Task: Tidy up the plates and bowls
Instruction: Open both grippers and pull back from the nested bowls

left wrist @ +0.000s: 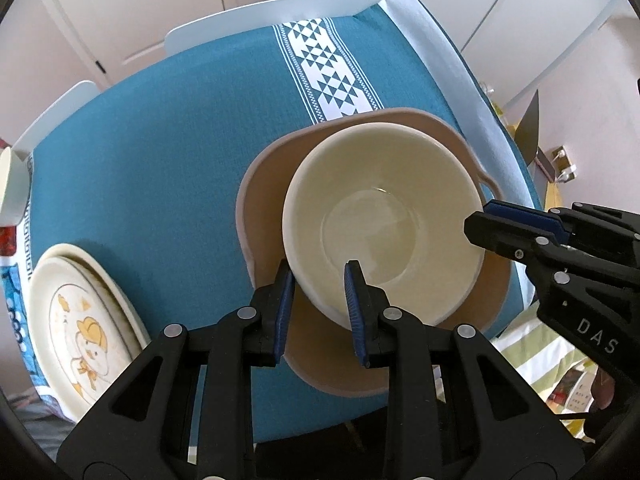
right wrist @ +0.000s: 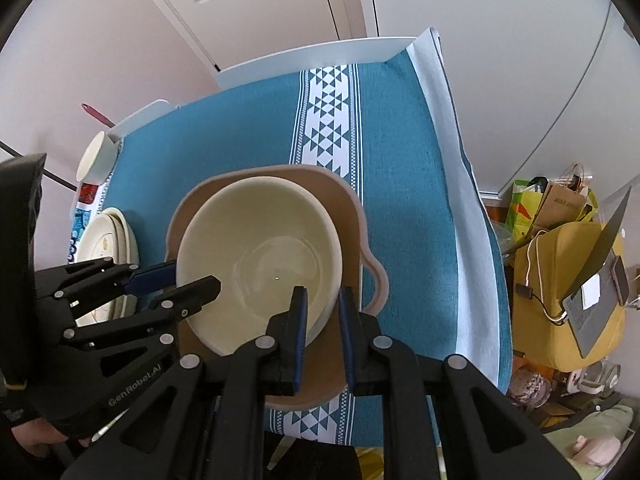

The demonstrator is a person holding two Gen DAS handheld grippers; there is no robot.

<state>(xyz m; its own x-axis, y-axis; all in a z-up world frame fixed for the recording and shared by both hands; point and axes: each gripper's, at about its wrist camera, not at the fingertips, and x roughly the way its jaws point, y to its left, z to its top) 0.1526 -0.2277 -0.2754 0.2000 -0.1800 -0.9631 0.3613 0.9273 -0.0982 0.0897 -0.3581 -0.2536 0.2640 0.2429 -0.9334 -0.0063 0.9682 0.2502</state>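
Left wrist view: left tool (left wrist: pixel 318 300) clamped narrow on the near rim of the cream bowl (left wrist: pixel 380 220), one pad inside, one outside. Bowl nested in the larger tan bowl (left wrist: pixel 264 184), toward the right edge of the worktop (left wrist: pixel 160 160) with its teal cloth. Right tool (left wrist: pixel 516 226) reaching in from the right, gripping the opposite rim. Two cream plates with a cartoon print (left wrist: pixel 80 328) stacked at the near-left corner. White cup (left wrist: pixel 10 188) just visible at the left edge.

Right wrist view: right tool (right wrist: pixel 322 312) pinched tight on the cream bowl's (right wrist: pixel 256 256) wall, rim between the blue pads. Left tool (right wrist: pixel 176 280) on the rim at the far side. Tan bowl (right wrist: pixel 348 216) underneath, its handle lip pointing to the right edge. Plates (right wrist: pixel 108 240) near the left edge, cup (right wrist: pixel 98 156) beyond them. Yellow chair (right wrist: pixel 560 280) piled with bags and a laptop off the worktop's right side.

Progress, by appearances: plates already stacked, bowls apparently nested, cream bowl not yet released, whether fully seated hard to say. Left to do, probably: letting go and perhaps tidying the cup. Nothing between bowls and plates; the centre of the worktop open.
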